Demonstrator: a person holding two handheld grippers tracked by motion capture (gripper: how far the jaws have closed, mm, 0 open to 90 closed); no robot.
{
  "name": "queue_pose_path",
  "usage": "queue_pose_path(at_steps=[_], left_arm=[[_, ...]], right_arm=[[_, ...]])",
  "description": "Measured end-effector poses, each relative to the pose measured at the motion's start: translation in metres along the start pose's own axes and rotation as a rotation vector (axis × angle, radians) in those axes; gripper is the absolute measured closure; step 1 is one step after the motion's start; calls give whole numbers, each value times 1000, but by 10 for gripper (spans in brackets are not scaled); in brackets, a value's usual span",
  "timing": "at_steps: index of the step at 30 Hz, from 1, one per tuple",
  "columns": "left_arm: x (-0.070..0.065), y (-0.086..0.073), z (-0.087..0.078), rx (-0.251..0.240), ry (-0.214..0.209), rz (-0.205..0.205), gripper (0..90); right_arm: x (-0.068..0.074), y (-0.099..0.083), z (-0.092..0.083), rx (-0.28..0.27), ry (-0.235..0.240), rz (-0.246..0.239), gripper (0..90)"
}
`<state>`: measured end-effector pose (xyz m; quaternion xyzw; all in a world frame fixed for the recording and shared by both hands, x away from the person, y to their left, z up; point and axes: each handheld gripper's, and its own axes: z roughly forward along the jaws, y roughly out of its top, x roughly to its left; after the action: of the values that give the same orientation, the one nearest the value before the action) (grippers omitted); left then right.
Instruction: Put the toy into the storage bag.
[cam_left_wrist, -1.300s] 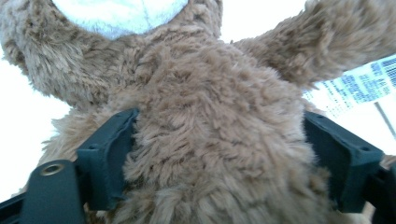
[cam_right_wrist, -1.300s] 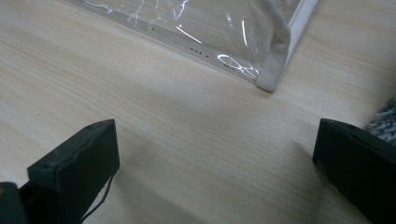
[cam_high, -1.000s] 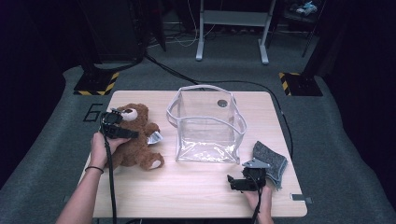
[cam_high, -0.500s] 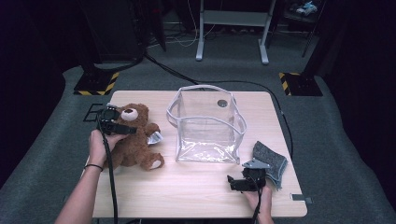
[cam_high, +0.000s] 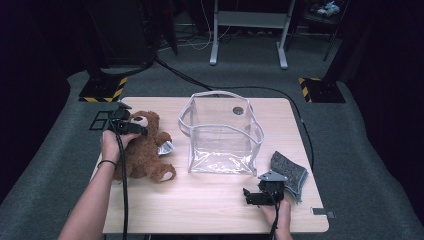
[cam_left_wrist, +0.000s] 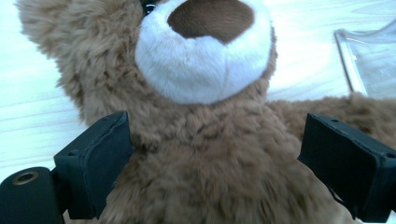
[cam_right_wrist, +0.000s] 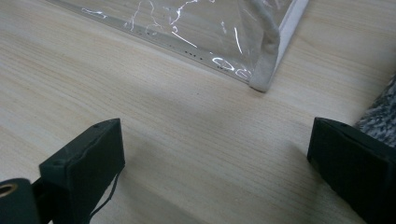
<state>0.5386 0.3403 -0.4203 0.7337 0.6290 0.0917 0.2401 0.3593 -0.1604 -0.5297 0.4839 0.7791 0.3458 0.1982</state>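
A brown teddy bear (cam_high: 145, 155) lies on its back at the left of the wooden table (cam_high: 210, 200). My left gripper (cam_high: 136, 129) is over its head and neck. In the left gripper view the bear (cam_left_wrist: 210, 140) sits between the jaws of my left gripper (cam_left_wrist: 215, 168), which stand wide open on either side of its neck and chest. A clear plastic bag (cam_high: 220, 132) with white trim stands open at the table's middle. My right gripper (cam_high: 248, 196) rests open near the front right, its jaws over bare wood (cam_right_wrist: 201, 154) by the bag's corner (cam_right_wrist: 261, 70).
A folded grey cloth (cam_high: 291, 171) lies right of the right gripper, and its edge (cam_right_wrist: 383, 112) shows beside that gripper's jaw. A shiny tag (cam_high: 166, 148) lies by the bear. Cables cross the dark floor behind the table.
My left gripper has shifted slightly along the bear toward its head. The right gripper has stayed put.
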Motion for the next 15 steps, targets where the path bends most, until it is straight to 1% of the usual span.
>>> queue_pose_path(at_steps=[1,2,3,4,5,6,7,8,9,10,12,13,14,15], left_arm=[[-2,3,7,26,-3,-11,86],[-2,3,7,26,-3,-11,85],[-3,4,9,29,4,-12,85],[-4,5,12,29,7,-24,78],[-6,9,16,46,23,-29,71],[-7,11,17,52,31,-29,71],[-8,14,20,64,41,-39,72],[-8,14,20,64,41,-39,74],[-9,15,22,68,51,-34,74],[-9,15,24,87,71,-30,81],[-9,14,29,104,98,-44,82],[-8,12,33,119,129,-48,86],[-5,10,36,129,138,-51,95],[-2,8,37,134,128,-69,97]], right_arm=[[0,0,0,2,-1,4,34],[2,0,0,6,-1,17,35],[2,0,0,6,-1,17,35],[1,0,0,5,-2,16,36],[1,0,0,6,-3,11,36],[1,0,0,7,-3,10,36],[2,0,0,7,-2,9,36],[2,0,0,7,-2,9,36],[1,0,0,4,-4,2,36],[1,0,0,4,-4,2,37],[1,0,0,4,-7,1,37],[1,0,0,2,-7,0,37],[2,0,0,7,-5,8,38],[1,0,0,2,-6,-1,38]])
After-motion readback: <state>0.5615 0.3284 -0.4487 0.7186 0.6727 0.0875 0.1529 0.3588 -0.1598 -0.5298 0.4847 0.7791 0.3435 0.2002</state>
